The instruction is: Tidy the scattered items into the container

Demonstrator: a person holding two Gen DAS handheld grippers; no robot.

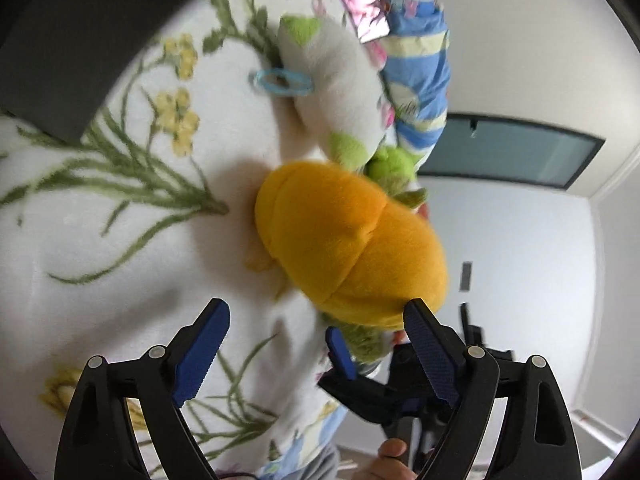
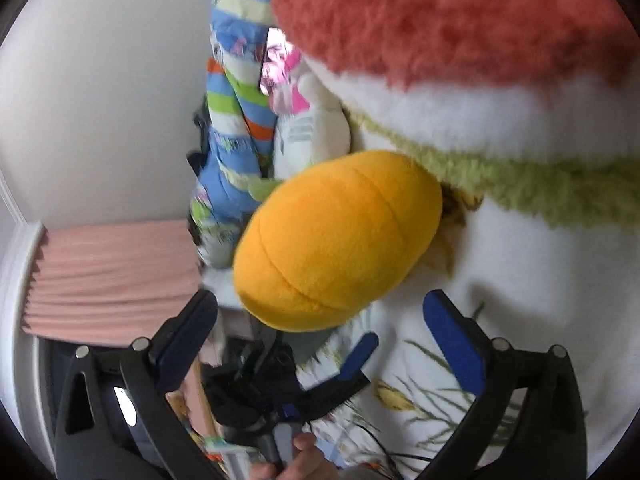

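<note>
The orange oval plush toy (image 1: 348, 244) lies on the floral fleece blanket (image 1: 120, 200), unheld. Both the left gripper (image 1: 316, 320) and right gripper (image 2: 320, 316) have fingers apart; each should straddle its rounded ends before squeezing.

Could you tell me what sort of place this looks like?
Probably a bedroom: a floral fleece blanket covered with plush toys such as an orange one, white walls, and a pink pleated curtain.
</note>
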